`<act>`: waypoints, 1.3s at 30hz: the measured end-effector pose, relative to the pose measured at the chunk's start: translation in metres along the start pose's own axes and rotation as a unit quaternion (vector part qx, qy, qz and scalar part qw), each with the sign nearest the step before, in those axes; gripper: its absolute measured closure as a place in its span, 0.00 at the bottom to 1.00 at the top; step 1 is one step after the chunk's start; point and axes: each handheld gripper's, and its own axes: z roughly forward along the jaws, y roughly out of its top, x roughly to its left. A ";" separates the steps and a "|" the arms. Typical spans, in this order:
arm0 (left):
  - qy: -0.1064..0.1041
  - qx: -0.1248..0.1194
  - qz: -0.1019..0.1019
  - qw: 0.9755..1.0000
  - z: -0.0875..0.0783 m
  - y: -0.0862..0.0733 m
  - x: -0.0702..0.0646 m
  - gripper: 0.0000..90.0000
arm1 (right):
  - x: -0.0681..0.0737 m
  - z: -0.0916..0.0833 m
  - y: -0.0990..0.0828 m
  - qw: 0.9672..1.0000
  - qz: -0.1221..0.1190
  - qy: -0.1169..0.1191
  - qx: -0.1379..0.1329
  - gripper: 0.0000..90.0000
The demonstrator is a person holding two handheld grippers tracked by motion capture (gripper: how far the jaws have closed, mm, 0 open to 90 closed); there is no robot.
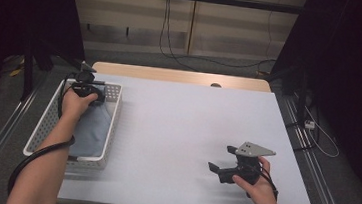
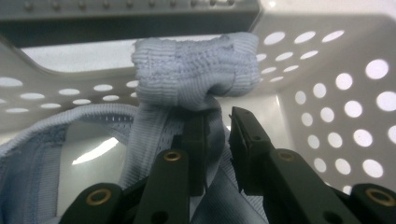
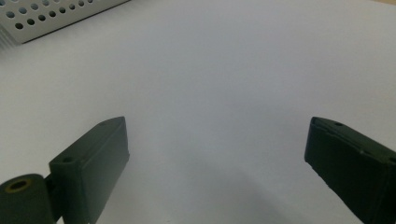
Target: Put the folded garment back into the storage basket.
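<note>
A person's left gripper (image 1: pixel 88 91) reaches into a white perforated basket (image 1: pixel 46 119) at the table's nine o'clock side, its jaws pinched on a ribbed band of pale blue cloth (image 2: pixel 196 74) near the basket's far wall. The rest of the cloth (image 1: pixel 91 128) lies slack in the basket's bottom. It looks light, soft and stretchy, likely to drape and trail when lifted; the thick knitted band, where the jaws now bite, seems the surest hold, since thinner fabric could slip or bunch. The basket's walls stand close on three sides of the gripper, so the free way out appears to be straight up. At about four o'clock on the white tabletop (image 1: pixel 181 132), the right gripper (image 1: pixel 221 163) rests with jaws spread wide, holding nothing. From the basket across to three o'clock the tabletop lies bare, giving wide room to spread the cloth.
</note>
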 end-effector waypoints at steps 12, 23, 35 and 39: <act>0.002 0.003 0.009 1.000 -0.016 0.004 0.000 0.70 | 0.000 -0.001 0.001 1.000 -0.001 -0.001 -0.003 0.07; 0.001 -0.014 -0.003 1.000 -0.044 0.009 0.005 0.42 | 0.001 0.000 0.003 1.000 -0.003 0.001 -0.005 0.07; 0.000 -0.014 0.002 1.000 -0.059 -0.001 0.007 0.28 | 0.004 0.001 0.005 1.000 -0.007 0.006 -0.006 0.07; -0.001 -0.008 0.018 1.000 -0.063 -0.004 0.003 0.25 | 0.004 0.001 0.005 1.000 -0.005 0.005 -0.007 0.07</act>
